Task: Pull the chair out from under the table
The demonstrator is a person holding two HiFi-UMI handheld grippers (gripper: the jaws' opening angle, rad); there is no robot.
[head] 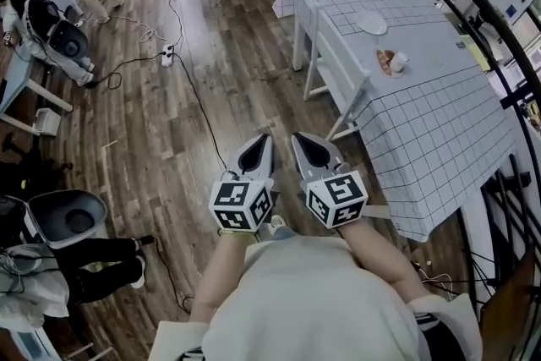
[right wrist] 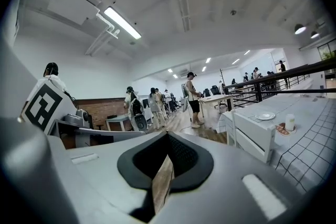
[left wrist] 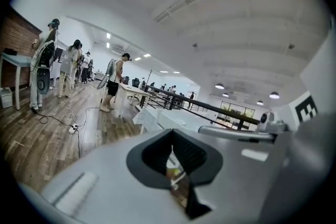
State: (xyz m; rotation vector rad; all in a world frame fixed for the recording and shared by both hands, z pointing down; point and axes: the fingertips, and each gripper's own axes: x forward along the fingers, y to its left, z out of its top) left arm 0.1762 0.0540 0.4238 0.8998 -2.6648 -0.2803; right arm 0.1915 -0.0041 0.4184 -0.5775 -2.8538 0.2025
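Though off chair (head: 341, 68), left gripper (head: 265, 141), right gripper (head: 301, 141) each pinched closed; plate (head: 372, 23) on table (head: 439, 127).

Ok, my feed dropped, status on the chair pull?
Left claw and right claw both shut, holding nothing. White wooden chair tucked under the grid-cloth table, untouched, ahead to the right. Black floor cable lies left, off the line.

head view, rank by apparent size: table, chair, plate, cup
1. table, by far the largest
2. chair, only partly visible, tucked under the table
3. plate
4. cup, smallest
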